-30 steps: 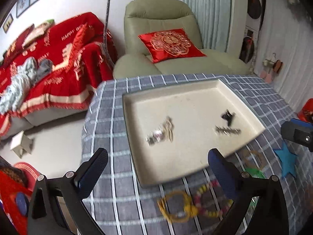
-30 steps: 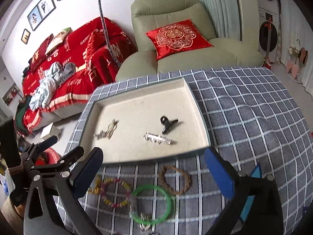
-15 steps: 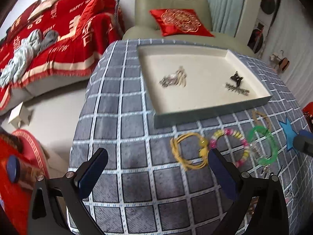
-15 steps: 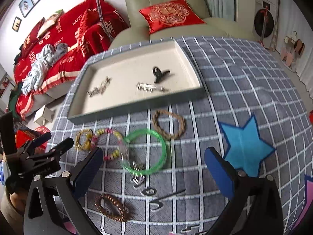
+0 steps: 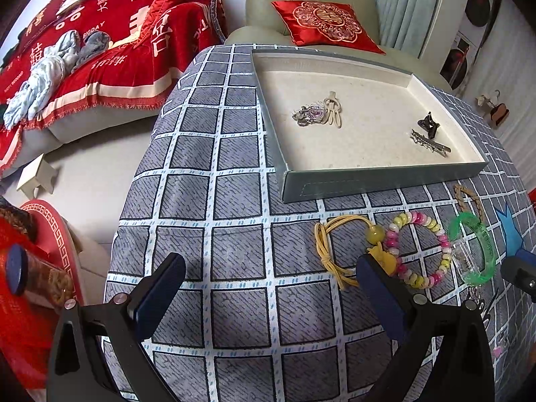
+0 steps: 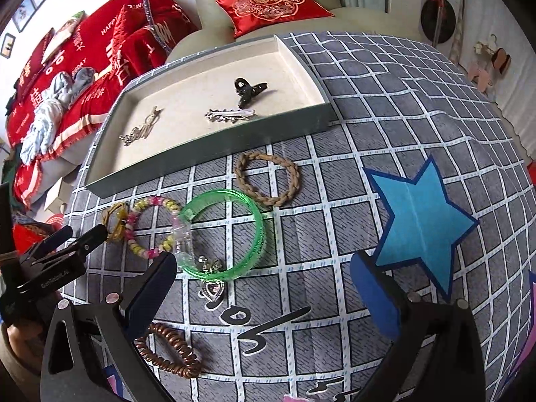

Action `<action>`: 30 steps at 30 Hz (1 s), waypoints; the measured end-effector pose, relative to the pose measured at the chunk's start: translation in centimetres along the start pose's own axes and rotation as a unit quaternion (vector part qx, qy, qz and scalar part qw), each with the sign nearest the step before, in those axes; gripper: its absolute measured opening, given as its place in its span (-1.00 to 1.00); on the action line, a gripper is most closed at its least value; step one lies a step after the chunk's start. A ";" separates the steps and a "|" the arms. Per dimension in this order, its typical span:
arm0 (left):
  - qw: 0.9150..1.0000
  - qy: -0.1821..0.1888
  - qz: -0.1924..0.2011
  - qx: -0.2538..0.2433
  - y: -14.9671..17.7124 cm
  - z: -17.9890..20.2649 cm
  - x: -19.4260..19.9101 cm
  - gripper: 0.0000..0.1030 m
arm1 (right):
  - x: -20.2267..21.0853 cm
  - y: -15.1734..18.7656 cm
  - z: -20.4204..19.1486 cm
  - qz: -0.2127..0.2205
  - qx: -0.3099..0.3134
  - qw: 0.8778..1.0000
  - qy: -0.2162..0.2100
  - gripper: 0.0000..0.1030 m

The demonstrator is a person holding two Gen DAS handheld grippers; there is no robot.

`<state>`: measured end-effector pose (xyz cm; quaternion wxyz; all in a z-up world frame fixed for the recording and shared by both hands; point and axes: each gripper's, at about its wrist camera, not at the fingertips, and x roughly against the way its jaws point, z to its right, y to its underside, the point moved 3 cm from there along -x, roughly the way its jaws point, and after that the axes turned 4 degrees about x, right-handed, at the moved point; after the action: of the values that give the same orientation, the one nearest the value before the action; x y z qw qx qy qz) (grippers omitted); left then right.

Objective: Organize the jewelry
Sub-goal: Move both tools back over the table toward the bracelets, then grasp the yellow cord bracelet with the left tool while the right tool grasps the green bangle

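Both grippers empty. Left gripper (image 5: 269, 289) has its jaws wide apart; right gripper (image 6: 263, 278) likewise.

Tray (image 5: 378, 181) as landmark: it already holds silver charms (image 5: 310, 115), a black claw clip (image 5: 428, 123) and a silver barrette (image 5: 430, 142). The loose pieces lie just in front of its near wall on the tabletop (image 5: 234, 234).

Yellow cord bracelet (image 5: 338, 244) sits just ahead of the left gripper's right finger, so the left is nearer; its long axis runs toward the tray. Green bangle (image 6: 231, 231) lies ahead-left of the right gripper.

Readable: "HAPPY" and "BIGDAY" on the red throw (image 5: 110, 43).
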<state>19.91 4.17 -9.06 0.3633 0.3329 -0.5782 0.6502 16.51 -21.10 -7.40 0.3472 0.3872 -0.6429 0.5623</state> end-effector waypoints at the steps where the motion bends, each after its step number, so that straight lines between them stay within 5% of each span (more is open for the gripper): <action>1: 1.000 0.002 0.001 -0.001 0.0 0.0 0.1 1.00 | -0.1 0.0 0.1 0.000 -0.003 1.000 0.001 0.99; 12: 0.996 0.016 0.027 -0.078 0.9 2.8 1.5 1.00 | -0.5 0.1 0.5 0.002 -0.010 1.000 0.004 0.99; 16: 0.995 0.013 0.020 -0.094 1.0 3.6 0.8 0.99 | -1.0 -0.1 0.4 0.000 -0.012 1.000 0.008 0.80; 21: 0.995 0.019 0.016 -0.099 1.0 4.1 0.2 0.81 | -1.9 -0.3 0.1 -0.009 -0.012 1.000 0.006 0.43; 27: 0.994 0.035 0.016 -0.104 0.9 4.5 0.3 0.57 | -2.6 -0.4 -1.2 -0.011 0.020 0.999 0.031 0.32; 30: 0.993 0.046 0.017 -0.110 1.1 4.9 0.5 0.30 | -2.6 -0.3 -1.9 -0.012 0.036 0.998 0.044 0.14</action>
<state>18.82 -0.69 -8.66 0.4129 0.2507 -0.6341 0.6038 17.99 -18.97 -9.34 0.3674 0.3824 -0.6017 0.5973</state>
